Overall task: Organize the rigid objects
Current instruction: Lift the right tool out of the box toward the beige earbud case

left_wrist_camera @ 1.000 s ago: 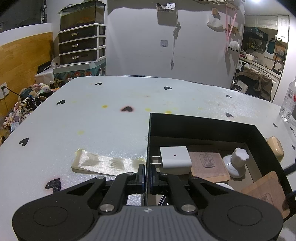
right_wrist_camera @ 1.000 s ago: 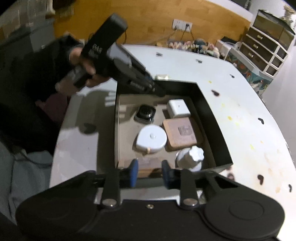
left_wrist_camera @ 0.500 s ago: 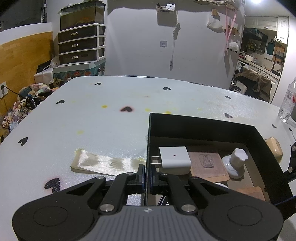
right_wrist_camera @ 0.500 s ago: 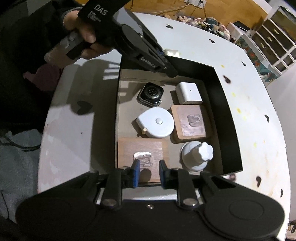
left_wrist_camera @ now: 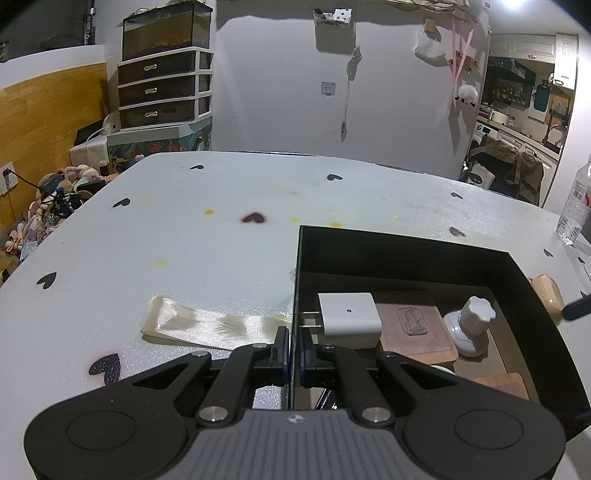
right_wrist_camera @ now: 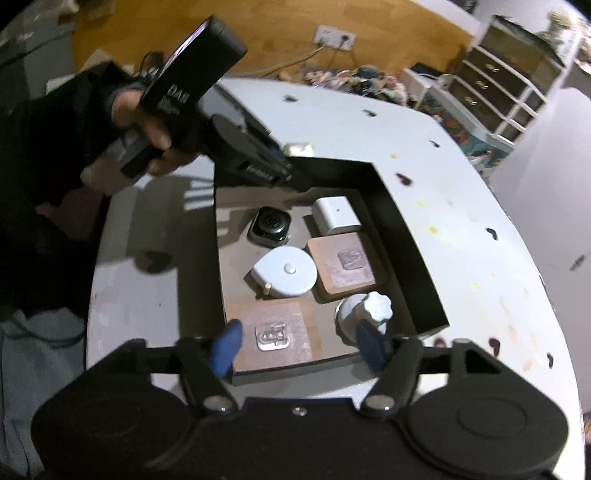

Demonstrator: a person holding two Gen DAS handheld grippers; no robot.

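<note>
Box (right_wrist_camera: pixel 402 221) wall pinched by left gripper (left_wrist_camera: pixel 291 349); right gripper (right_wrist_camera: pixel 301 349), jaws just opened, holds nothing above coaster (right_wrist_camera: pixel 273 338).

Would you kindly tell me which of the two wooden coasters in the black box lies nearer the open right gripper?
The wooden coaster lying directly between the right gripper fingers; the other coaster sits farther in, beside the white charger.

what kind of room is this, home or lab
Most likely a lived-in home, not a lab: a fish tank sits on plastic drawers, soft toys are piled on the floor, and a kitchen shows through the doorway.
</note>
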